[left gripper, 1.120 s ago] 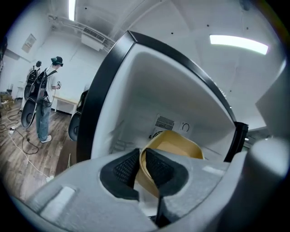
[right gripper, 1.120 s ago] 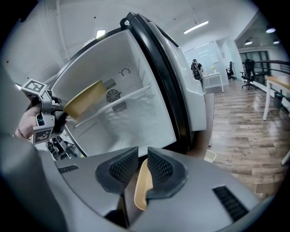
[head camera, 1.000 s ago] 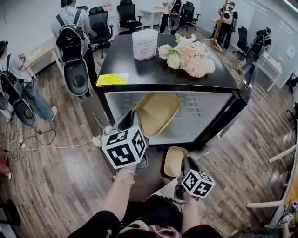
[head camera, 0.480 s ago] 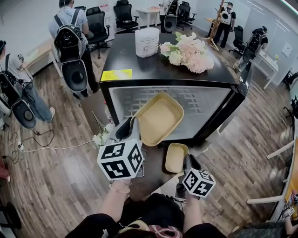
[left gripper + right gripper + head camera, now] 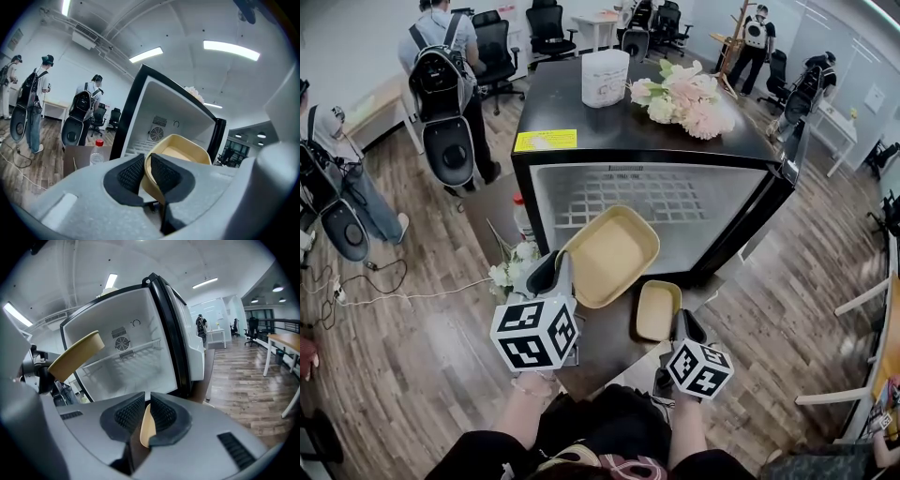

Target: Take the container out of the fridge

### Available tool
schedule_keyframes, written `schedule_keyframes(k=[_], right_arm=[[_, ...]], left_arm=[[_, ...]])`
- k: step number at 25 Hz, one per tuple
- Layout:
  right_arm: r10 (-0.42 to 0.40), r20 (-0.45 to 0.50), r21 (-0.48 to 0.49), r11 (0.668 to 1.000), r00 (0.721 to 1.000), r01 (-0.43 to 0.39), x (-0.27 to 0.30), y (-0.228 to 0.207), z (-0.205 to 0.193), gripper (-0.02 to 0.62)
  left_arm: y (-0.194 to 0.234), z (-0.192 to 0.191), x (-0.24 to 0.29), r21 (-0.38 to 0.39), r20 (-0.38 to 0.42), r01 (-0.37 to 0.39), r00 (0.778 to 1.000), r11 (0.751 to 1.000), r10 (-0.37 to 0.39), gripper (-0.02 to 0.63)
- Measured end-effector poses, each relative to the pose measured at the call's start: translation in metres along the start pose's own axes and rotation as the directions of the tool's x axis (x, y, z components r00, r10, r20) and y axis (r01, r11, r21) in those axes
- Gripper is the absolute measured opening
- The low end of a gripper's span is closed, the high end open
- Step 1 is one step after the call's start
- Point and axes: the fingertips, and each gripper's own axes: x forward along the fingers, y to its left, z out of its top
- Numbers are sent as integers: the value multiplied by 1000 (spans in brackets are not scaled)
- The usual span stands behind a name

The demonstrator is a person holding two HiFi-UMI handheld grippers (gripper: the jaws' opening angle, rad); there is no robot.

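**Head view.** The left gripper (image 5: 551, 275) is clamped on the near rim of the tan container (image 5: 614, 253). The container hangs tilted in front of the open fridge (image 5: 581, 178), outside its cavity. The right gripper (image 5: 682, 325) holds a small dish (image 5: 657, 309) just beside the container, lower and to the right. Flowers (image 5: 684, 92) and a white pack (image 5: 605, 77) rest on the fridge top.

**Left gripper view.** One jaw sits inside the container wall and one outside, both pressed against it. This view also shows the fan grille (image 5: 157, 134) on the fridge's rear wall and a red-capped bottle (image 5: 96, 153) to the left of the fridge.

**Right gripper view.** The jaws have just been closing and now pinch the thin edge of the small dish. The container appears edge-on at the left. A wire shelf (image 5: 126, 359) crosses the fridge cavity, and the door (image 5: 194, 345) stands open at the right.
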Motion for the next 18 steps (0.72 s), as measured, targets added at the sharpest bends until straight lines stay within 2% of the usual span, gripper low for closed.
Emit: schedule_keyframes(k=[11,18], right_arm=[[-46,16,12,999,999,45,-11,-4,-5,29],[-45,14,11,999,999,45,-13,2,-14,21]], left_arm=[[20,-45,-15,15,-94,-6,996,1000,7,49],[35,-76,-23,30,-154,-26,988,999,30,49]])
